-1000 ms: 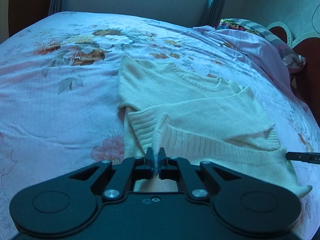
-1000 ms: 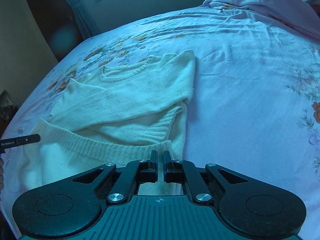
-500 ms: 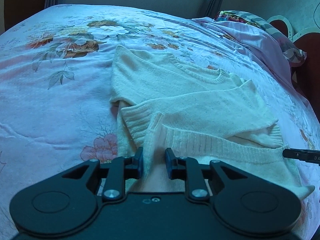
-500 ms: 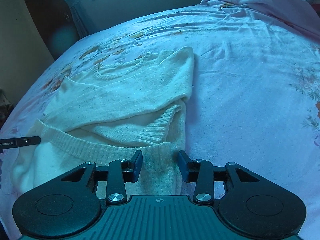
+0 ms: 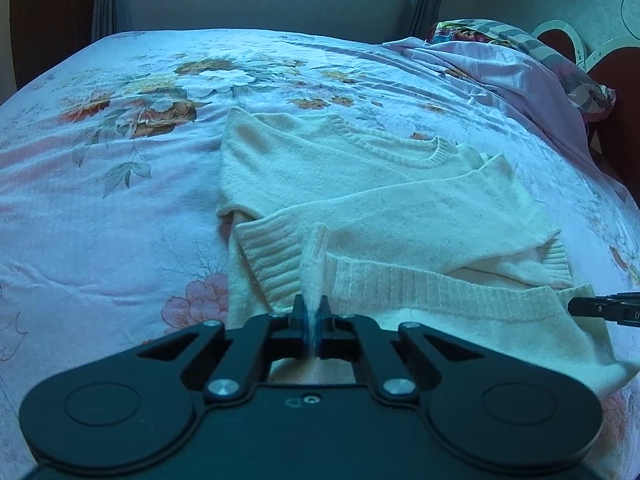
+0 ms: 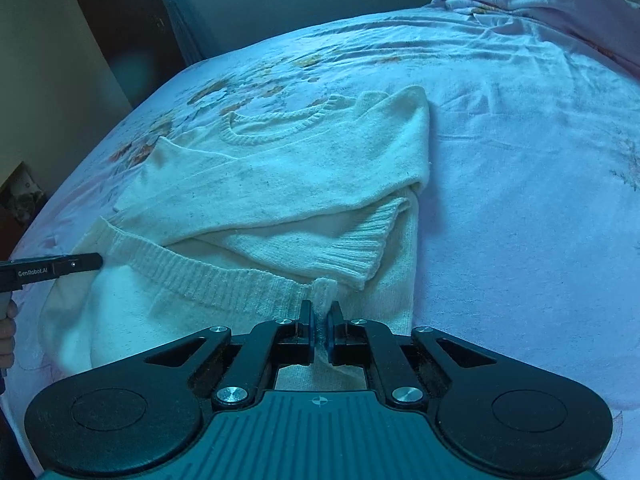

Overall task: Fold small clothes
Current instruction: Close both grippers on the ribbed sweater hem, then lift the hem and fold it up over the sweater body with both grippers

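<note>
A cream knit sweater (image 5: 360,184) lies on the bed with both sleeves folded across its body; it also shows in the right wrist view (image 6: 304,168). Its ribbed bottom hem (image 5: 440,284) is turned up over the sleeves. My left gripper (image 5: 311,312) is shut on a pinched fold of the hem at its left end. My right gripper (image 6: 320,316) is shut on a pinched fold of the hem (image 6: 224,276) at its right end. The tip of the right gripper shows at the right edge of the left view (image 5: 600,308), and the left gripper's tip at the left edge of the right view (image 6: 52,268).
The bed has a pink floral sheet (image 5: 100,184). A bunched pink blanket (image 5: 520,80) and a striped pillow (image 5: 560,52) lie at the far right, by the headboard. A wall and curtain stand beyond the bed. A dark cabinet (image 6: 132,12) stands at the far left.
Both grippers were open around the hem half a second ago and have now shut on pinched folds of it. The hem is lifted slightly at both pinch points.
</note>
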A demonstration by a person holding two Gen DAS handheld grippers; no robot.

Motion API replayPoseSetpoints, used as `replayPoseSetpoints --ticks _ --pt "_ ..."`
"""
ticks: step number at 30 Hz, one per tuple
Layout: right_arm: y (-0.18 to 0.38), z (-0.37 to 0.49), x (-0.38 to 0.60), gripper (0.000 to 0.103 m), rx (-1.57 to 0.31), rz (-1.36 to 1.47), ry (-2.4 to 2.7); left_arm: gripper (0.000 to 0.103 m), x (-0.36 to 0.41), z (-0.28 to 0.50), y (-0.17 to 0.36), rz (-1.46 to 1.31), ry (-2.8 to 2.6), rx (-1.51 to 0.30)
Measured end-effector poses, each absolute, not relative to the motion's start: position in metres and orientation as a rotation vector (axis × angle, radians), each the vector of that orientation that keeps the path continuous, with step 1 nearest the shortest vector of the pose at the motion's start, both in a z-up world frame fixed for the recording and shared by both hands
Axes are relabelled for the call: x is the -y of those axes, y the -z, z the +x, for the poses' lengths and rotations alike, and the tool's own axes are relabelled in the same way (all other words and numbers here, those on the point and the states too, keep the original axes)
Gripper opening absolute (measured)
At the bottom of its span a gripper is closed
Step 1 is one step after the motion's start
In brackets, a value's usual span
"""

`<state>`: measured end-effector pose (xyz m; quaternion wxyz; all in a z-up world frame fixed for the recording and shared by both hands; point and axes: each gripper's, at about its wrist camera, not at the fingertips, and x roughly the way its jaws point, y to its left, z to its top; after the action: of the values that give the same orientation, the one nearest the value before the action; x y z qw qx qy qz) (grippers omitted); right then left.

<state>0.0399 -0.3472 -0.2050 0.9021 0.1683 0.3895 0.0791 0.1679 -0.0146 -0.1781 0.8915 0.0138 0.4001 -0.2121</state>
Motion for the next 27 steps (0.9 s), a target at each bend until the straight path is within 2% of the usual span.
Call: replayPoseSetpoints --ticks 7,15,21,27 --pt "0.166 0.028 0.357 0.004 -0.625 0.428 -0.126 0.002 0.011 0.160 0.142 -0.040 0.457 -0.712" --pt "0.130 0.067 0.374 0.004 -0.500 0.402 -0.089 0.002 0.017 0.200 0.112 -0.115 0.444 -0.619" --pt "0.132 0.140 0.393 0.004 -0.484 0.409 -0.058 0.002 0.038 0.263 0.118 -0.157 0.413 -0.609" --pt "0.165 0.211 0.404 0.004 -0.544 0.375 -0.018 0.002 0.060 0.314 0.153 -0.137 0.390 -0.658"
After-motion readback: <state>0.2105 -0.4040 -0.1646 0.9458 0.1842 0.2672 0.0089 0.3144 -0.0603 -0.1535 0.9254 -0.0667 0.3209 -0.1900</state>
